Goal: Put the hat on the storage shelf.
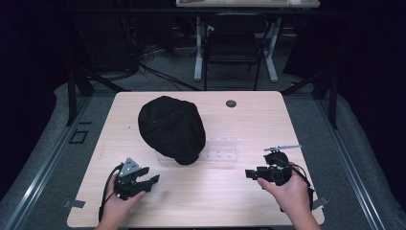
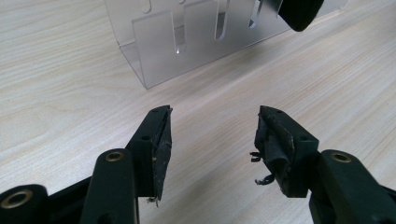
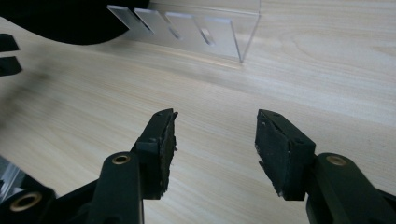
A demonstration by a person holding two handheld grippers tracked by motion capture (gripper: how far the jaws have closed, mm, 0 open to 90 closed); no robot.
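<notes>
A black cap (image 1: 171,128) lies on the wooden table (image 1: 249,120), left of centre. Beside it to the right stands a clear slotted acrylic stand (image 1: 221,149). My left gripper (image 1: 150,175) rests at the near left, open, with nothing between its pads, and points toward the stand (image 2: 187,42). In its own view the left gripper (image 2: 212,126) has only bare wood between the jaws. My right gripper (image 1: 249,173) is at the near right, pointing left, open and empty. The right gripper (image 3: 215,128) faces the stand (image 3: 196,30) and the cap (image 3: 70,18).
A round cable hole (image 1: 231,103) sits near the table's far edge. Beyond the table stand a dark chair (image 1: 234,43) and a second desk (image 1: 246,3). The left gripper's jaw tips (image 3: 7,53) show at the left edge of the right gripper view.
</notes>
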